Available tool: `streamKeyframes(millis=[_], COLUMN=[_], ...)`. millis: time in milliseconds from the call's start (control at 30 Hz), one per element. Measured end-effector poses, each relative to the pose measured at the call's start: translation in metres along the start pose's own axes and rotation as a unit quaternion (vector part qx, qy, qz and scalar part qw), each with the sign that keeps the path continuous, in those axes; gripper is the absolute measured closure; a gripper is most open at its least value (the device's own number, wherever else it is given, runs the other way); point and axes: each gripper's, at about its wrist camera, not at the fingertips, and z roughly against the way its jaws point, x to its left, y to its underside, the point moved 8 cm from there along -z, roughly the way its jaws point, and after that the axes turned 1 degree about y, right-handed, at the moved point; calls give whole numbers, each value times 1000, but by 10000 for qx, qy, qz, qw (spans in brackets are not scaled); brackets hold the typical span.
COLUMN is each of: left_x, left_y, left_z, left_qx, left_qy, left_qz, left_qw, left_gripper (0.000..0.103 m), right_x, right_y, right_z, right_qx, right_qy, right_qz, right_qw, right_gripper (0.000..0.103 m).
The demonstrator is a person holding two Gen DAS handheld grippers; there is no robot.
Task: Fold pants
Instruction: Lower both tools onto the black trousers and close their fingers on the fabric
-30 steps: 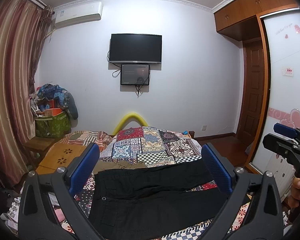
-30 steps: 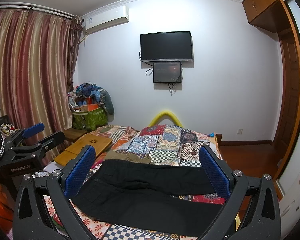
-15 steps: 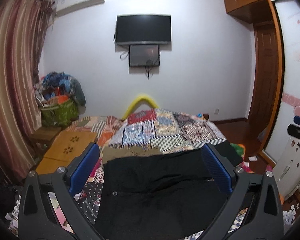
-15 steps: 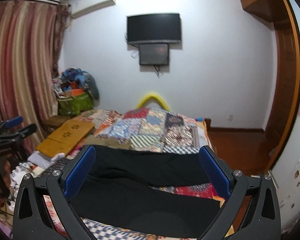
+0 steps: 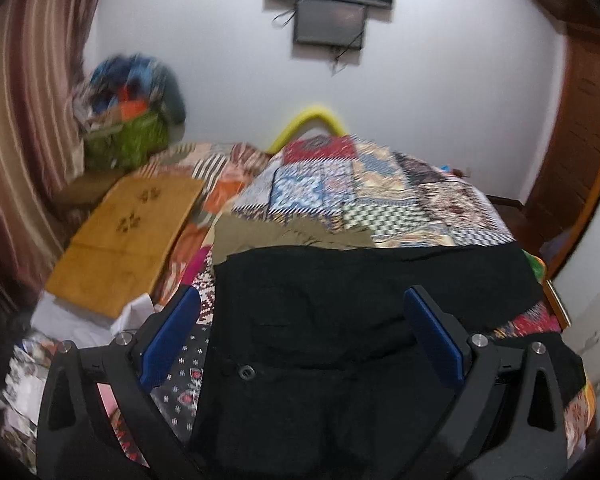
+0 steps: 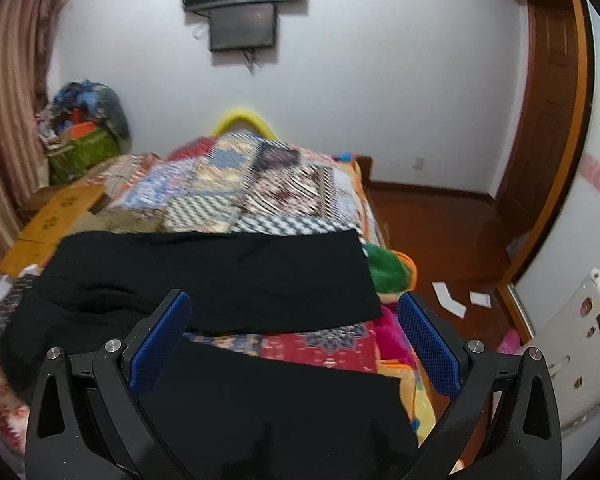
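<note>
Black pants [image 5: 340,320] lay spread on the patchwork bed [image 5: 380,192]. Left gripper [image 5: 300,336] and right gripper [image 6: 296,332] hung above them, fingers spread, holding nothing. A wooden board [image 5: 128,236] lay beside.

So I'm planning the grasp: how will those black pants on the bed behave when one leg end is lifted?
The black pants will probably be floppy: the cloth lies flat with soft wrinkles, so a lifted end should drape and sag. They look light enough for one gripper. The button end seems thicker and may drag on the quilt.
</note>
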Motion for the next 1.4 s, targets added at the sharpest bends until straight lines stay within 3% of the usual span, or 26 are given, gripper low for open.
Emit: streamKeyframes(millis=[100, 367, 533, 700, 900, 1033, 1133, 1233, 1267, 1300, 1400], left_x=[23, 71, 85, 89, 86, 84, 81, 81, 80, 80, 85], left_y=[-6, -4, 3, 10, 25, 32, 34, 33, 33, 32, 28], left_z=[-40, -145, -195, -228, -254, -266, -269, -267, -266, -264, -257], left_qx=[210, 902, 1525, 1808, 2081, 2221, 2229, 2174, 2149, 2129, 2049], left_qy=[-210, -588, -388, -445, -495, -518, -434, -415, -414, -447, -520], left_qz=[134, 290, 526, 566, 462, 346, 331, 321, 311, 292, 304], left_qw=[9995, 9938, 9861, 9809, 9758, 9730, 9733, 9747, 9753, 9756, 9769], left_gripper=[10, 20, 24, 24, 24, 30, 37, 45, 51, 61, 78], right_x=[-19, -57, -62, -64, -74, -75, -76, -74, -74, -72, -68], right_y=[2, -9, -18, -24, -28, -23, -21, -25, -27, -27, -32], right_z=[-23, -86, -135, -186, -233, -257, -268, -266, -266, -266, -263], right_qx=[139, 400, 645, 976, 1273, 1490, 1571, 1380, 1370, 1395, 1381], right_qy=[153, 485, 306, 62, -136, -295, -418, -502, -506, -556, -590], right_qz=[-73, -147, -82, -110, -235, -303, -477, -473, -457, -443, -295], right_qw=[9998, 9979, 9974, 9951, 9915, 9879, 9856, 9880, 9882, 9877, 9882], right_gripper=[2, 6, 9, 17, 35, 53, 57, 70, 76, 77, 82])
